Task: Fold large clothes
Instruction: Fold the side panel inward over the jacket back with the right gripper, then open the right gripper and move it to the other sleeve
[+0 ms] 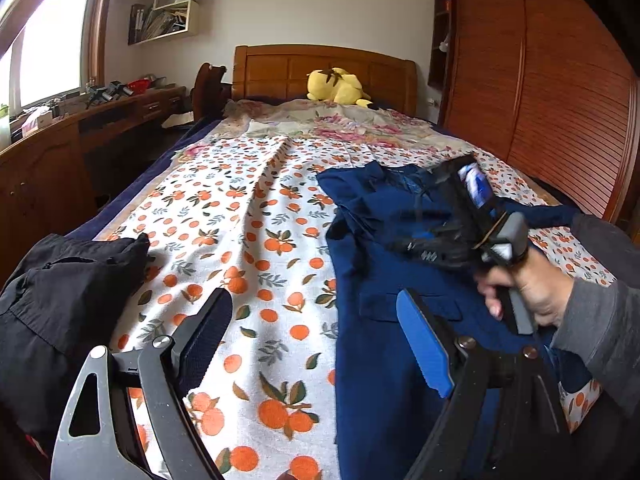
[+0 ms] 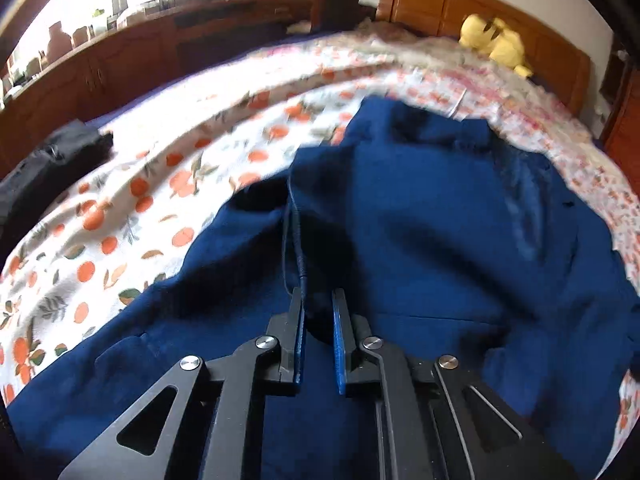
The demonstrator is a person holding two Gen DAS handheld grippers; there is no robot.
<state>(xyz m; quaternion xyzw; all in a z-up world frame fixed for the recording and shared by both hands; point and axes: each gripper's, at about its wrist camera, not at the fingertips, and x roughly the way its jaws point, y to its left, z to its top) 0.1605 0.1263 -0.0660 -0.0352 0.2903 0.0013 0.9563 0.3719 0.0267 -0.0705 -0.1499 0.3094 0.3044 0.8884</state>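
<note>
A dark blue garment [image 1: 372, 344] lies spread and rumpled on the right half of the bed; in the right wrist view the blue garment [image 2: 440, 220] fills the middle. My right gripper [image 2: 319, 304] is low over it, jaws nearly together and pinching a raised ridge of the blue cloth at the tips. A hand [image 1: 528, 296] in a grey sleeve holds that gripper's handle, blurred. My left gripper [image 1: 316, 304] hovers wide open over the orange-print sheet [image 1: 248, 220], nothing between its fingers, its right pad at the blue garment's left edge.
A black garment [image 1: 68, 280] is heaped at the bed's left edge. A yellow plush toy [image 1: 340, 86] lies by the wooden headboard [image 1: 320, 68]. A wooden desk [image 1: 60, 152] runs along the left and a slatted wardrobe [image 1: 560, 100] stands on the right.
</note>
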